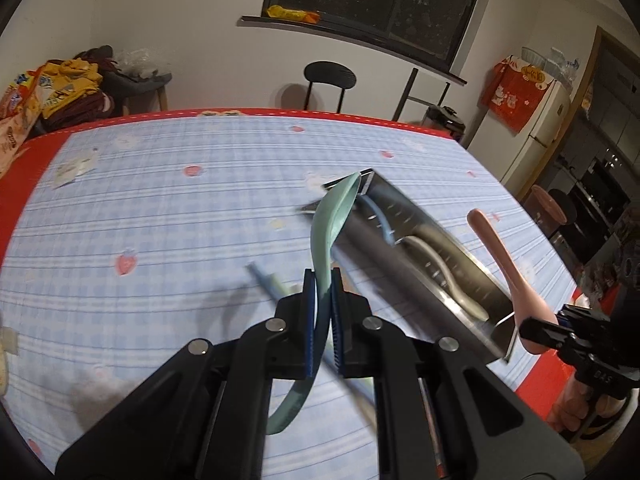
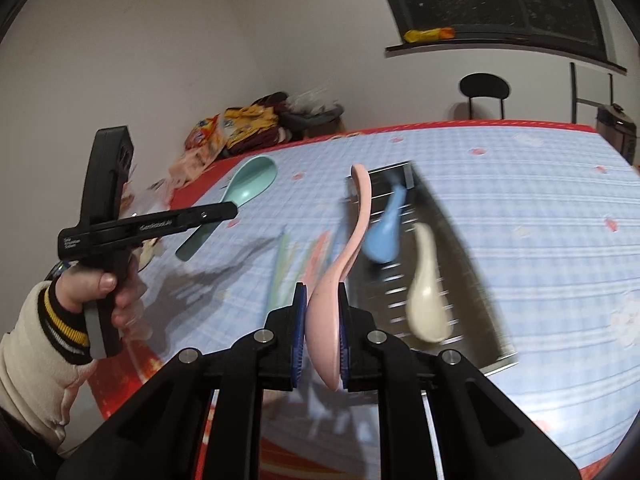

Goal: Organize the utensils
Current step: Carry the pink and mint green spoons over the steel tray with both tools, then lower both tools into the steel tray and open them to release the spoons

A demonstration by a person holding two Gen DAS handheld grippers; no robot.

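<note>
Two spoons in transit toward the metal tray [image 1: 472,256]. Your left gripper [image 1: 323,280] is clenched on the green spoon [image 1: 326,232]: the pads pinch its handle, the bowl reaches ahead of the jaws toward the tray's far end, and the handle's tail curls out behind them. Your right gripper [image 2: 323,300] is clenched on the pink spoon [image 2: 326,320] by its bowl, so the handle rises ahead of the jaws and the bowl's tip hangs below them. Beyond and to the right of the right jaws, the tray holds a blue spoon [image 2: 386,232] and a cream spoon [image 2: 426,292]. Pastel chopsticks [image 2: 298,256] lie loose on the checked tablecloth [image 1: 160,208], beneath and just left of the jaws; motion blur hides their number.

Risks, as judgements. The pink spoon is gripped across a curved, smooth bowl, which could let it twist or squirt out if you tilt it. The green spoon's long overhang may strike the tray's rim or the blue spoon as you lower it. Both grippers converge on one narrow tray, so they may collide. A spoon dropped onto those already inside could knock them askew.

Legible writing: the left gripper's body, seen from the right wrist, carries white lettering resembling "GenRobot.AI"; smaller lines beside it are unreadable. The right gripper's side shows "DAS".
</note>
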